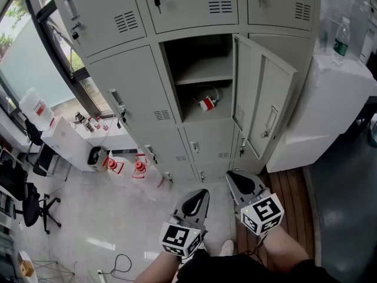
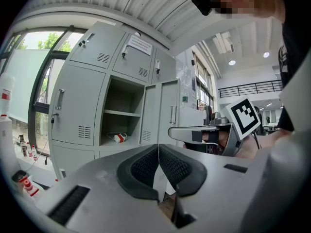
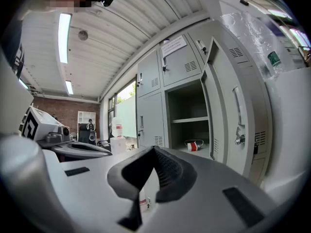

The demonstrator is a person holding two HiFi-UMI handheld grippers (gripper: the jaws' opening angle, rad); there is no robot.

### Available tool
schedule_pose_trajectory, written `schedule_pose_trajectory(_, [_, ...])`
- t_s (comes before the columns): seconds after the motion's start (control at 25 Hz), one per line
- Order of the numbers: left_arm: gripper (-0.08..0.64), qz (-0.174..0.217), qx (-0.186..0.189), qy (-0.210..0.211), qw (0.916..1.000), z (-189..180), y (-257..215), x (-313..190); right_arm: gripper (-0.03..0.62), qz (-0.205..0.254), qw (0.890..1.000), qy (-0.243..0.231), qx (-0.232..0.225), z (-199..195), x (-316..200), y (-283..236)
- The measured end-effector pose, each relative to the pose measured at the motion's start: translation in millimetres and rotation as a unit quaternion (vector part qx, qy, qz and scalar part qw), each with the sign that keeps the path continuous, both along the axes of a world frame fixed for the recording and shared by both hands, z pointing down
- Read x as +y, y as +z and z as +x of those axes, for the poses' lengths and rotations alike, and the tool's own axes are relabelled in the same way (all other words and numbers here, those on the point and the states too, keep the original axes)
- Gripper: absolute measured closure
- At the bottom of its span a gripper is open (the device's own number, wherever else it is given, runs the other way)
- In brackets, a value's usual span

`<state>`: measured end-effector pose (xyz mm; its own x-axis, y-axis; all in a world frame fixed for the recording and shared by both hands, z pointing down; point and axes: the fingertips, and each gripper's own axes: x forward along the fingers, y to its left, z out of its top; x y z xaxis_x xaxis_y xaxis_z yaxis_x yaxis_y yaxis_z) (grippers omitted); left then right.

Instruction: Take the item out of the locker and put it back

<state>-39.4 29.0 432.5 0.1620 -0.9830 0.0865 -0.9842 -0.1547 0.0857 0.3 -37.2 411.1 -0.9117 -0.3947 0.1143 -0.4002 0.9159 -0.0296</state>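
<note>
The item [image 1: 206, 104], a small red-and-white object with a thin cable looped behind it, lies on the floor of the open locker compartment [image 1: 171, 69], beneath its inner shelf [image 1: 203, 76]. The door [image 1: 265, 99] stands swung out to the right, leaving the opening unobstructed. The left gripper [image 1: 198, 198] and right gripper [image 1: 235, 178] are well apart from the locker, with jaws fully together and nothing held.

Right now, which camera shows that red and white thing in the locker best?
The head view: it looks down into the open locker and shows the item from above, with nothing in front of it. Both gripper views show it only side-on, at shelf level.
</note>
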Motion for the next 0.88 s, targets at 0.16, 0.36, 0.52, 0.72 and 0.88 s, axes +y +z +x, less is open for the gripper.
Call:
schedule_pose_trajectory(0.16, [0.545, -0.002, 0.002, 0.001, 1.0000, 2, -1, 1, 0.541, 0.000, 1.000, -0.001, -0.001, 1, 1, -1])
schedule_pose_trajectory(0.36, [0.545, -0.002, 0.001, -0.001, 1.0000, 4, -3, 0, 0.541, -0.001, 1.000, -0.006, -0.009, 3, 1, -4])
schedule_pose_trajectory(0.52, [0.545, 0.000, -0.002, -0.001, 1.0000, 7, -4, -1, 0.541, 0.002, 1.000, -0.008, -0.015, 7, 1, -7])
schedule_pose_trajectory(0.72, [0.545, 0.001, -0.008, -0.003, 1.0000, 13, -7, -4, 0.541, 0.011, 1.000, -0.012, -0.015, 12, -3, -11])
schedule_pose_trajectory(0.88, [0.545, 0.001, -0.010, -0.014, 0.9999, 14, -9, -9, 0.541, 0.016, 1.000, -0.016, -0.016, 17, -8, -15])
